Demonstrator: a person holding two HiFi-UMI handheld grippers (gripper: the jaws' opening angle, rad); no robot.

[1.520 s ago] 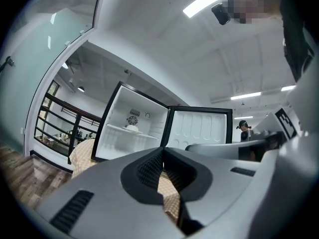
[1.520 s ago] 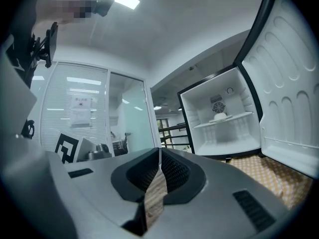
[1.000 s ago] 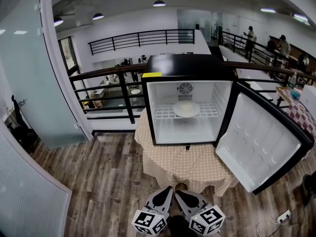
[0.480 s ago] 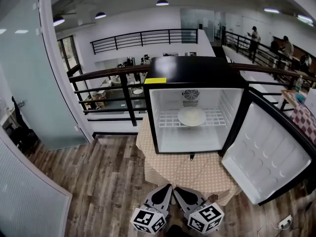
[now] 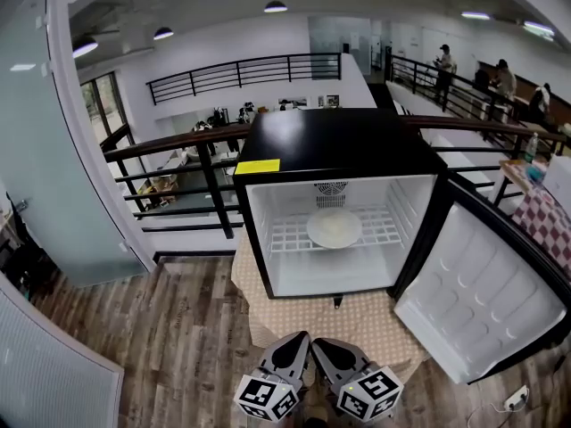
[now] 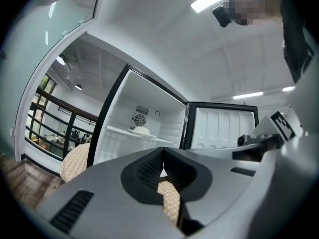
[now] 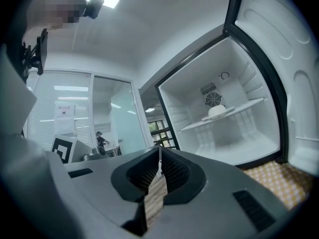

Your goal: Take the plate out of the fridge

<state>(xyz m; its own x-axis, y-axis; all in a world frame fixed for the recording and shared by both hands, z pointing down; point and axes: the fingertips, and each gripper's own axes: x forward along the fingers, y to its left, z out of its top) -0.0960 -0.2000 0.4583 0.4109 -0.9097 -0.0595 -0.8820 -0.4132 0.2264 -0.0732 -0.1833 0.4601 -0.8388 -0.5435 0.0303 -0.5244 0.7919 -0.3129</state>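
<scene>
A white plate (image 5: 335, 228) lies on the wire shelf inside the open black mini fridge (image 5: 337, 141); the plate (image 6: 142, 131) also shows in the left gripper view, and the plate (image 7: 219, 112) in the right gripper view. My left gripper (image 5: 301, 340) and right gripper (image 5: 320, 345) hang side by side low in the head view, well short of the fridge. On both, the jaws are closed together with nothing between them. In their own views, the left gripper (image 6: 162, 157) and the right gripper (image 7: 159, 158) point toward the fridge's inside.
The fridge stands on a table with a tan checkered cloth (image 5: 357, 324). Its door (image 5: 477, 297) is swung wide open to the right. A black railing (image 5: 178, 163) runs behind, a glass wall (image 5: 45, 150) rises at left, and people stand at far right.
The view has drawn closer to the fridge, which now looks larger and sits more to the left. Both grippers stay shut and side by side at the bottom.
</scene>
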